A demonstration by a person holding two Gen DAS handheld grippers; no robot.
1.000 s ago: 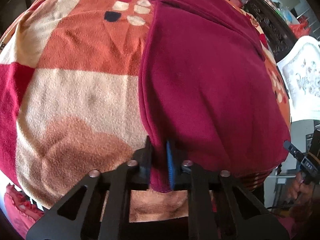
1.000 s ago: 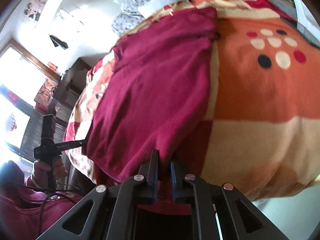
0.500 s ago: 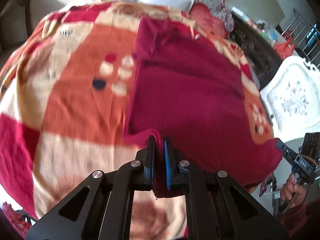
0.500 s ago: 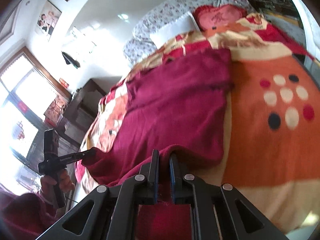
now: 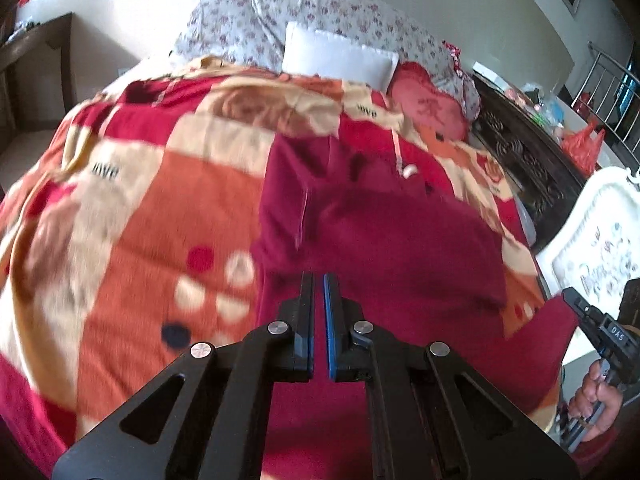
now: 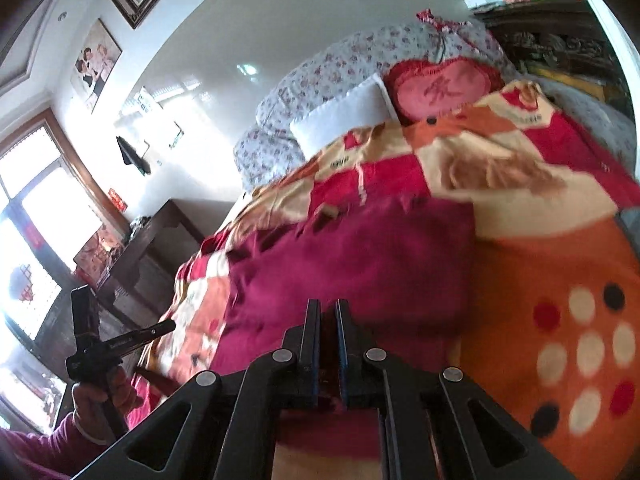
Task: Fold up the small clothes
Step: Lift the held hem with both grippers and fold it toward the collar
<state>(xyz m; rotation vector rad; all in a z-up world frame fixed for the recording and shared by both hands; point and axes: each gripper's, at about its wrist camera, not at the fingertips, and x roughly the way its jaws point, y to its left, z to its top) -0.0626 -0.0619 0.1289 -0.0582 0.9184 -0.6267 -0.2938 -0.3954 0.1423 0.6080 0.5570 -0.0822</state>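
The maroon garment (image 5: 384, 240) lies spread on the patterned blanket (image 5: 152, 208) of the bed, toward the foot edge. The left claw (image 5: 319, 300) is clamped on the garment's near hem. The right claw (image 6: 328, 332) is likewise closed on maroon cloth. Pillows (image 5: 336, 56) lie at the head edge.

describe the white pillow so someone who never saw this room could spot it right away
Start at the bed covered by the orange, red and cream patterned blanket and look to its far end by the wall. The white pillow leans against the floral bedding piled there, beside the red heart-shaped cushion. It is the only plain white, unpatterned thing on the bed.
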